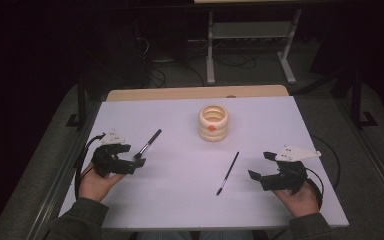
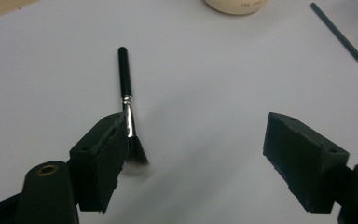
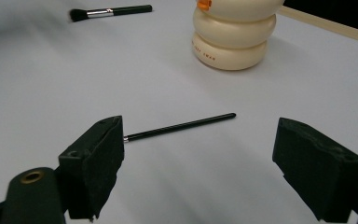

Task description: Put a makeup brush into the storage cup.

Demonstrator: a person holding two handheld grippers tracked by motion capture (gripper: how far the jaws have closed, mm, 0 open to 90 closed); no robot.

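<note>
— Okay, high view first, what's on the table?
— White table. Cream ribbed pot stands upright toward the far middle, orange dot on its near side. Fat brush lies left of centre, bristles toward the person. Thin brush lies right of centre, slanted, well apart from the pot.
— Grippers?
— Left gripper held low at the left edge, its tip just beside the fat brush's bristles. Right gripper at the right, jaws spread, near the thin brush but apart from it.
— Left gripper view?
— Left gripper jaws wide apart, nothing between them. Fat brush runs up from beside the left-hand jaw; bristles blurred, right against that jaw's inner face, can't tell if touching. Thin brush at top right corner, pot base at the top edge.
— Right gripper view?
— Right gripper jaws also wide apart, empty. Thin brush lies across the table beyond them, one end hidden behind the left-hand jaw. Pot upright at the top, small print on its lowest ring, too small to read. Fat brush lies far off, top left.
</note>
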